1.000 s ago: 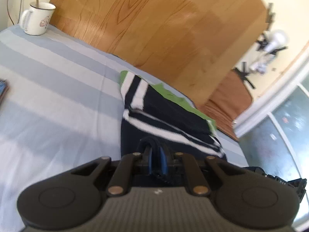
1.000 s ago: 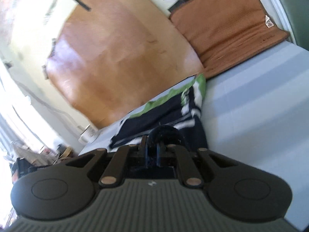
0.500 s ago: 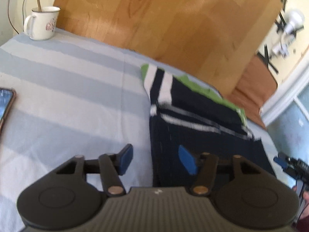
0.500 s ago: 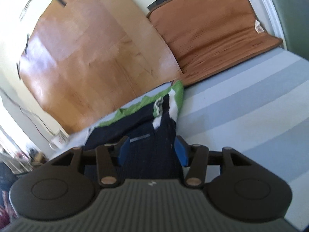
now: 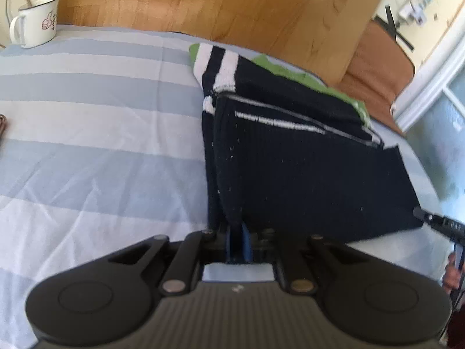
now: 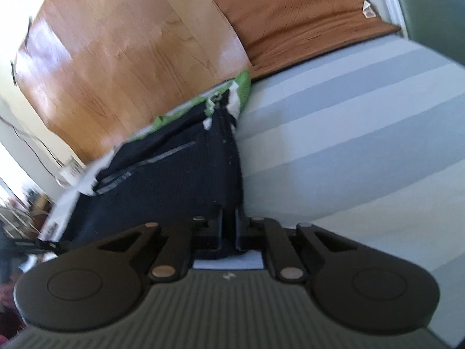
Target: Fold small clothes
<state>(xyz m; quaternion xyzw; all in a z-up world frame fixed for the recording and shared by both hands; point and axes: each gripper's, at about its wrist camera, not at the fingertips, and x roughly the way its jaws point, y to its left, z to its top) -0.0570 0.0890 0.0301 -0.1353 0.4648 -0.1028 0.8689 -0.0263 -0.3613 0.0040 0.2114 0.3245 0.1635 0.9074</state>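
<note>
Now the navy garment (image 5: 305, 168) lies flat on the striped bedsheet (image 5: 96, 133), its far end, with white bands and a green lining, reaching toward the wooden board (image 5: 221, 3) that stands at the head of the bed. The left gripper (image 5: 237, 240) is clenched on the garment's near left corner, the dark knit pinched between its blue pads (image 5: 247, 242). The right gripper (image 6: 228, 232) is likewise clamped on the garment's (image 6: 180, 186) near right corner, cloth drawn in between its closed fingers. Both corners sit at the garment's near edge, and the fabric runs away from them in a smooth dark panel crossed by a thin pale stripe. Left of the garment, at the far corner of the sheet (image 6: 363, 133), stands a white enamel mug (image 5: 34, 21) with something upright in it. Right of the garment, leaning beside the wooden board (image 6: 125, 58), is a brown padded cushion (image 6: 308, 20). At the right edge of the left wrist view, just beyond the garment's near right corner, the dark tip of the other tool shows, too small to tell more
</note>
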